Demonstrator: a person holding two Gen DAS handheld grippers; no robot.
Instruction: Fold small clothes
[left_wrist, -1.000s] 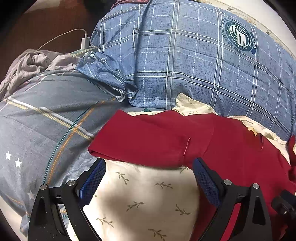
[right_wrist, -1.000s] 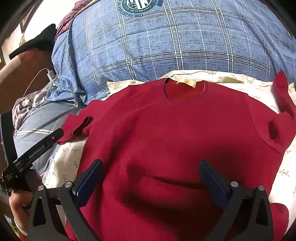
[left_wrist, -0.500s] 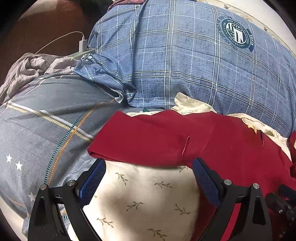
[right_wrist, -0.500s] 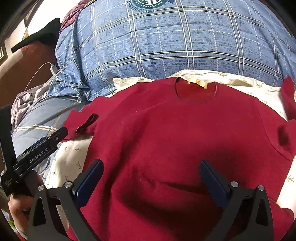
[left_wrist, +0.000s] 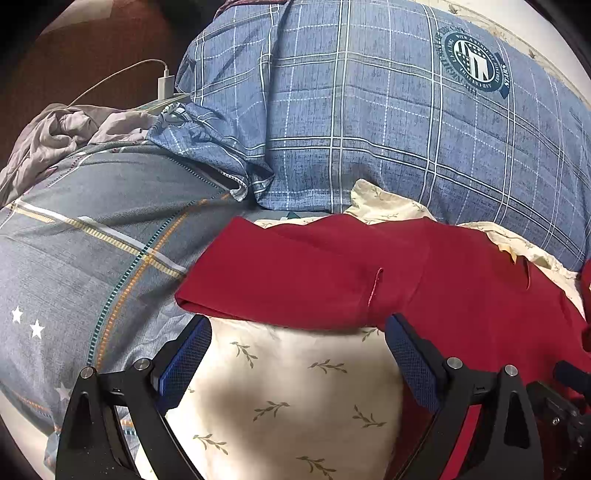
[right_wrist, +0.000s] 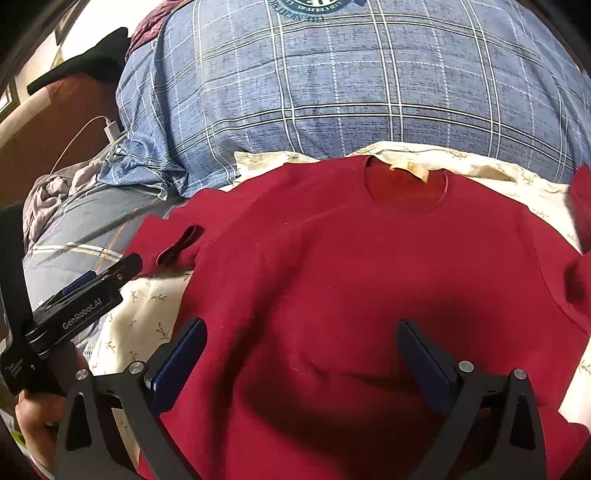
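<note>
A red sweatshirt (right_wrist: 369, 280) is lying flat, neckline up, on a cream leaf-print sheet (left_wrist: 288, 387) before a blue plaid pillow (right_wrist: 332, 81). The right gripper (right_wrist: 301, 354) is hovering wide open above its body; the left gripper (left_wrist: 297, 350) is gaping empty just beside its sleeve (left_wrist: 288, 280).

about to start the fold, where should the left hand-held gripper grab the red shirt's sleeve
Probably the cuff end of the sleeve, coming from the shirt's outer left side. It lies flat on the cream sheet, and the open left hand-held gripper already faces its lower edge.
</note>
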